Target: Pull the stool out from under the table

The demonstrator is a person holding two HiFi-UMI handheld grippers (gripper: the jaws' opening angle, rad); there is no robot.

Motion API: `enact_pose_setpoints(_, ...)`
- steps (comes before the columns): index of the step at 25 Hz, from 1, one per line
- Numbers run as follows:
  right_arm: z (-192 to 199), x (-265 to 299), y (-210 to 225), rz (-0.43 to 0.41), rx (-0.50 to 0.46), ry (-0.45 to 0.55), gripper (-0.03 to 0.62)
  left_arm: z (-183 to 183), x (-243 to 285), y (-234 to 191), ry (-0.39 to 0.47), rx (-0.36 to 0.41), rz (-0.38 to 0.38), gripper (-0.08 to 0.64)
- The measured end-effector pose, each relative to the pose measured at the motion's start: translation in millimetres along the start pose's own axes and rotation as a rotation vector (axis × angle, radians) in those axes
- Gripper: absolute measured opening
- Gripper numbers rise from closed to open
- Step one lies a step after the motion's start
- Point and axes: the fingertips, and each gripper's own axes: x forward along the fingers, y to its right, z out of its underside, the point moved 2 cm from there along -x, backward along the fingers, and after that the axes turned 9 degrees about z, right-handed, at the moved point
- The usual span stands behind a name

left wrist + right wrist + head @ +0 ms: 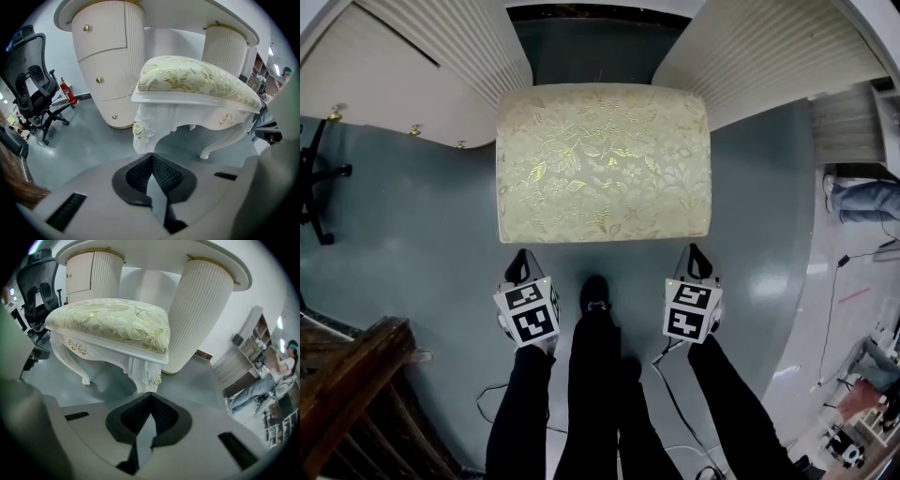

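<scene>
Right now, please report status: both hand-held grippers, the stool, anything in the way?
Left hand-held gripper shut, empty, at near-left corner of stool. Right hand-held gripper shut, empty, near-right corner. Stool in front of table, not gripped. Person's shoe between grippers.

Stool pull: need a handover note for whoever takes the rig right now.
Left hand-held gripper: jaws together, empty, just short of the stool at its near left corner.
Right hand-held gripper: jaws together, empty, just short of the near right corner.
Stool: upright on the floor, seat mostly in the open, far edge between the two pedestals of the table.
Done: stool looks largely pulled out.
Left: neither gripper holds it; grip a corner again if more clearance is wanted.
</scene>
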Motion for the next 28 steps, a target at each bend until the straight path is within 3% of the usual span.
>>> enact_pose_setpoints(14, 5.7, -19.4, -2.2, -0.064, -0.021, 0.018, 0.002, 7.1, -15.0, 12.1, -0.001, 0.001, 0.030, 0.006)
enact_pose_setpoints(28, 11.5, -31.1, -2.6, -0.069, -0.001, -0.006, 0.002, 11.3, -27.2, 15.3, -0.006, -0.011, 0.025, 0.007)
